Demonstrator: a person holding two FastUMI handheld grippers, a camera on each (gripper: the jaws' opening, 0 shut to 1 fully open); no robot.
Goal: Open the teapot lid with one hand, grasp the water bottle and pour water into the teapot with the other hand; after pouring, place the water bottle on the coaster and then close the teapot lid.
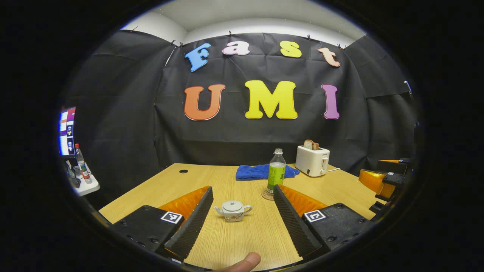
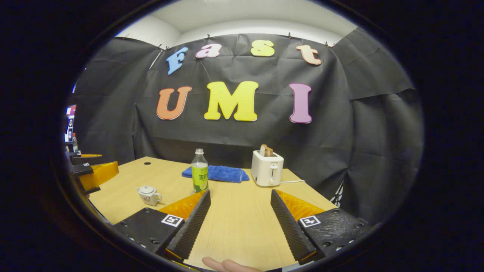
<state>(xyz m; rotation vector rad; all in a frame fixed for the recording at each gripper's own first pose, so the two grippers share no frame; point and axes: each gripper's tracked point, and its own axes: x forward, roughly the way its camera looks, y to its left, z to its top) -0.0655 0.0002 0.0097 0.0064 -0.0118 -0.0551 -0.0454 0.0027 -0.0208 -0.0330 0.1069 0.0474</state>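
A small white ceramic teapot with a red motif sits with its lid on, near the front edge of the pale wooden tabletop, framed between the wide-spread fingers of the left gripper, which hold nothing. Behind it, toward the middle of the tabletop, a clear plastic water bottle with a green label stands upright on a round cork coaster. The right gripper, likewise spread wide and holding nothing, hovers over the front edge farther to the right, with the teapot and bottle off to its left.

Bottle on coaster and lid down are how the task would leave things, and equally how they would stand ahead of any pouring; the pictures cannot settle which.

A crumpled blue cloth and a white toaster holding bread sit along the back edge.

Hard to judge: the water level in the bottle, whether its cap is on, and anything inside the teapot. In the right gripper view the coaster is hidden behind a finger. A fingertip of the person intrudes at the bottom of the left gripper view.
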